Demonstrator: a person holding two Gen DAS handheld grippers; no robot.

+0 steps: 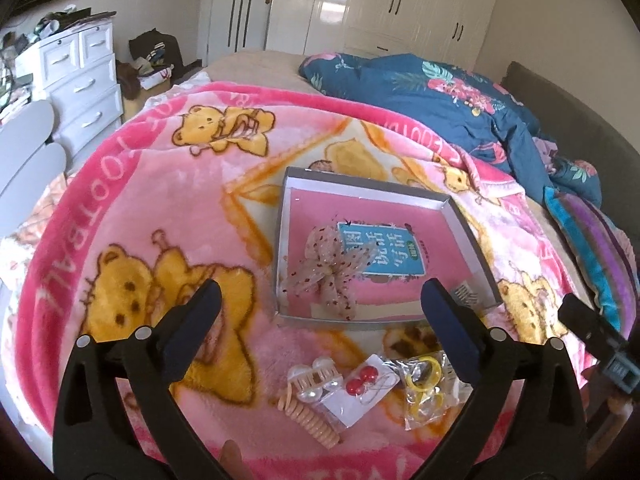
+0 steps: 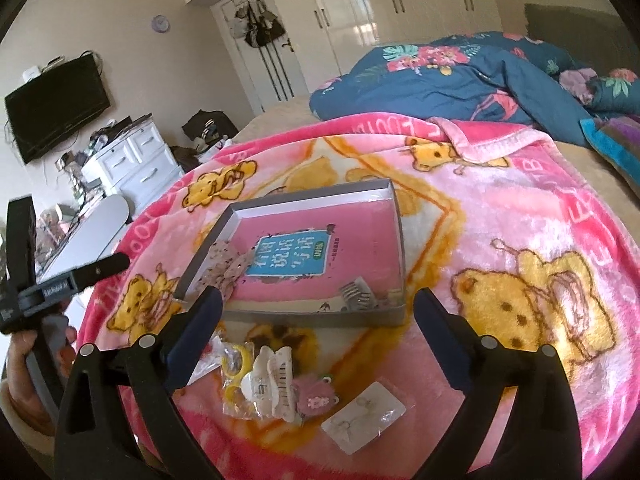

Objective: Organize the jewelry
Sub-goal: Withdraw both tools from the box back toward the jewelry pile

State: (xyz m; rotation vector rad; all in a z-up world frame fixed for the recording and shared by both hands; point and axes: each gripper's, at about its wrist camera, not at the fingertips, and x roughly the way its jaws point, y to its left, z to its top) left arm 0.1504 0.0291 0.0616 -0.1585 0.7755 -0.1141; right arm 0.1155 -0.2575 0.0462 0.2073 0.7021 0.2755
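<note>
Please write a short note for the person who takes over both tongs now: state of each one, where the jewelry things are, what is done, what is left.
Left tongs: open, empty, above the blanket.
Right tongs: open, empty, above the nearer pile.

The grey box lies open on the blanket with a pink book inside.

Done: the sheer bow and a small comb clip are already in the box.

Left, all loose on the blanket in front of the box: coil hair tie, pearl claw clip, red earrings card, bag of yellow rings, white claw clip, pink fuzzy clip, earring card.
</note>
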